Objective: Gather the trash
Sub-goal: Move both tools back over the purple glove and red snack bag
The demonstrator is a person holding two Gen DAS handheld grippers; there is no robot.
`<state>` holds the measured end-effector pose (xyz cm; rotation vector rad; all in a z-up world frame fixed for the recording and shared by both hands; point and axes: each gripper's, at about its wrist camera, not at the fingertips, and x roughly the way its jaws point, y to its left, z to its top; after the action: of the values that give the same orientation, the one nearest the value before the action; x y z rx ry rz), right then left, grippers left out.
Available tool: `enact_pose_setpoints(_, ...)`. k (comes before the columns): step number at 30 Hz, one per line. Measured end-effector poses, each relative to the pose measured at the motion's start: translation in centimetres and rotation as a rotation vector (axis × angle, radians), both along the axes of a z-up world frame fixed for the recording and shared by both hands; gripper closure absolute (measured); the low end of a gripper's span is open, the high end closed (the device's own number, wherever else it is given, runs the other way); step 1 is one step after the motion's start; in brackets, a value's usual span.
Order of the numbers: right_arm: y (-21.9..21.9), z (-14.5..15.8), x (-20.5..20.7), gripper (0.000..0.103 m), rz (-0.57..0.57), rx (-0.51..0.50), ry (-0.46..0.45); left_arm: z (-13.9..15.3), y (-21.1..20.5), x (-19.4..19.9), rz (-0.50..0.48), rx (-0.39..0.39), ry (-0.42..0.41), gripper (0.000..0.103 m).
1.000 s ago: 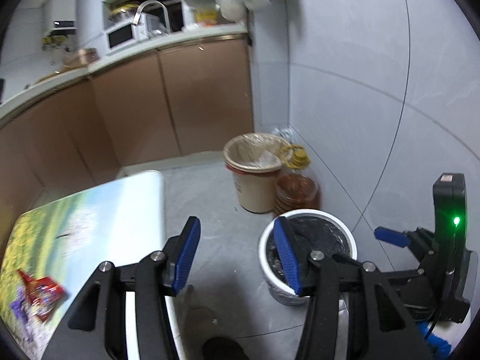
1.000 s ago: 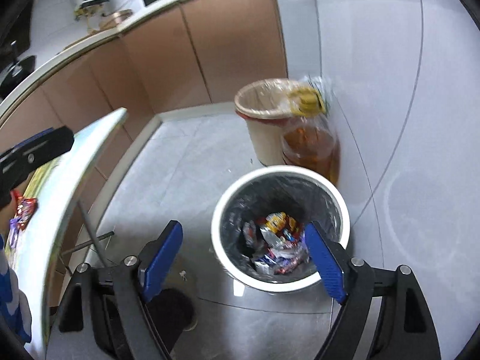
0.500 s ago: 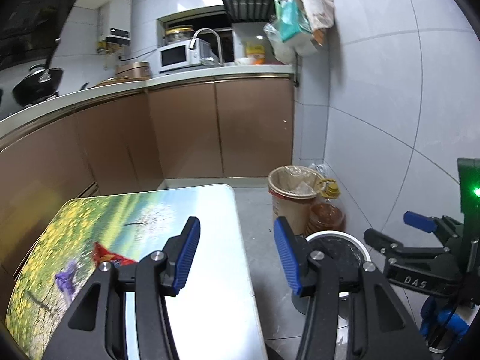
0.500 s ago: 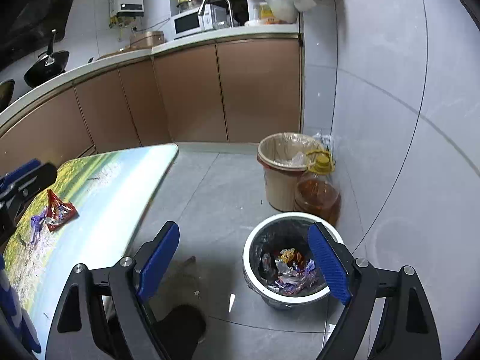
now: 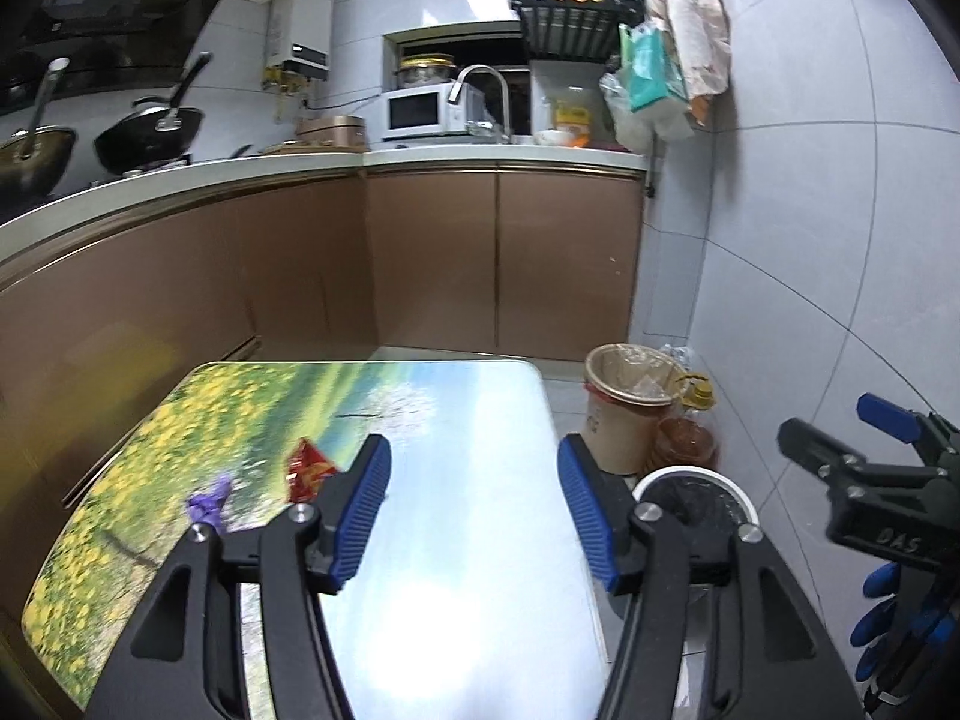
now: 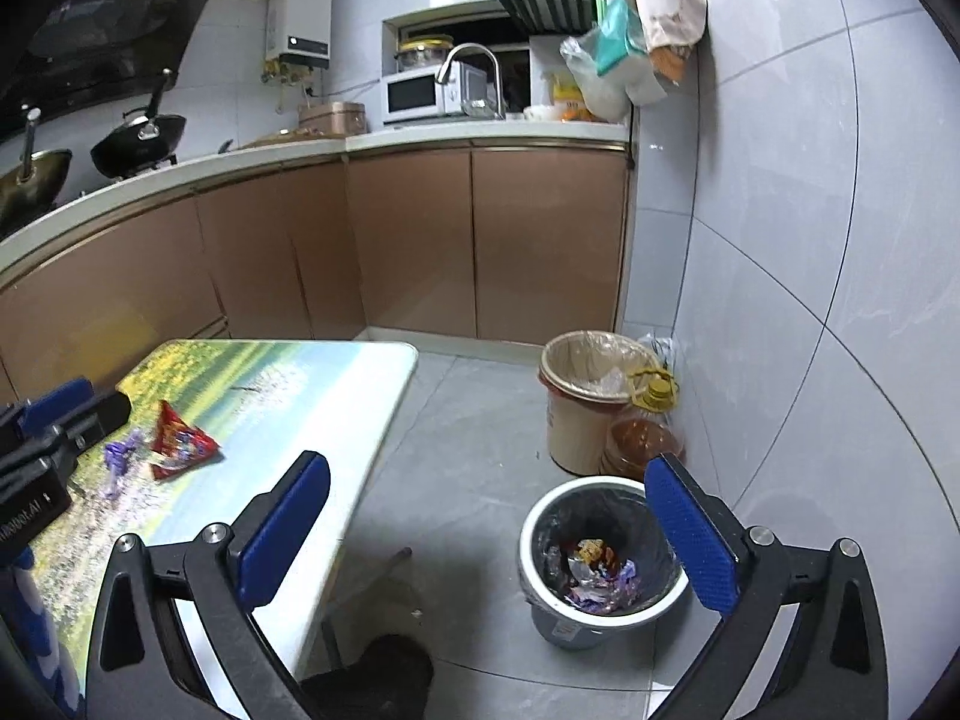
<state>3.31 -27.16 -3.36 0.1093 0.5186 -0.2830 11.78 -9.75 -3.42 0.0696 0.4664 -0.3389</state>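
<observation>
Two wrappers: a red wrapper point(image 6: 180, 441) and a purple wrapper point(image 6: 120, 456) lay on the table point(image 6: 336, 384), close to its left edge, just beside each other.
Red wrapper: it was crumpled and sat a little nearer the table's far edge than the purple one.
Table: its top had a picture of yellow flowers and sky.
White bin point(image 6: 600, 615): it stood on the floor, past the table's right edge, and had a dark bag inside.
Trash in the bin point(image 6: 594, 570): some shiny wrappers lay at the bottom.
Tan bin point(image 6: 576, 420): it stood by the wall, behind the white bin.
Oil bottle point(image 6: 645, 438): it stood just beside the tan bin, near the white bin.
Left gripper point(image 5: 474, 507): it was over the table, its jaws had just been opening, and nothing was between them.
Right gripper point(image 6: 489, 531): it was above the floor between the table and the white bin; its jaws had just been opening, spread wide, with nothing in them.
</observation>
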Motion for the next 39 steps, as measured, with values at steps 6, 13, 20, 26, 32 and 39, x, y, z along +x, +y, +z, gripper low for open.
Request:
enact_pose_setpoints(6, 2.9, 1.4, -1.5, 0.000, 0.057, -0.020, -0.032, 0.9, 3.5, -2.4, 0.066, -0.011, -0.042, 0.036)
enact_pose_setpoints(13, 7.1, 2.8, -3.0, 0.000, 0.124, -0.103, -0.031, 1.5, 6.7, -4.8, 0.138, -0.013, -0.070, 0.027)
enact_pose_setpoints(20, 10.9, 4.2, -4.6, 0.000, 0.108, -0.251, -0.061, 1.8, 9.7, -6.6, 0.215, -0.028, -0.100, 0.022)
enact_pose_setpoints(26, 13.1, 4.9, -5.8, 0.000, 0.157, -0.281, -0.072, 2.1, 12.1, -8.1, 0.283, -0.055, -0.137, 0.022)
enact_pose_setpoints(32, 15.2, 5.3, -5.9, 0.000, 0.231, -0.282, -0.073, 2.1, 14.8, -9.0, 0.335, -0.094, -0.138, 0.022)
enact_pose_setpoints(39, 16.9, 5.2, -4.0, 0.000, 0.314, -0.275, -0.061, 0.6, 16.6, -7.4, 0.358, -0.059, -0.057, 0.022)
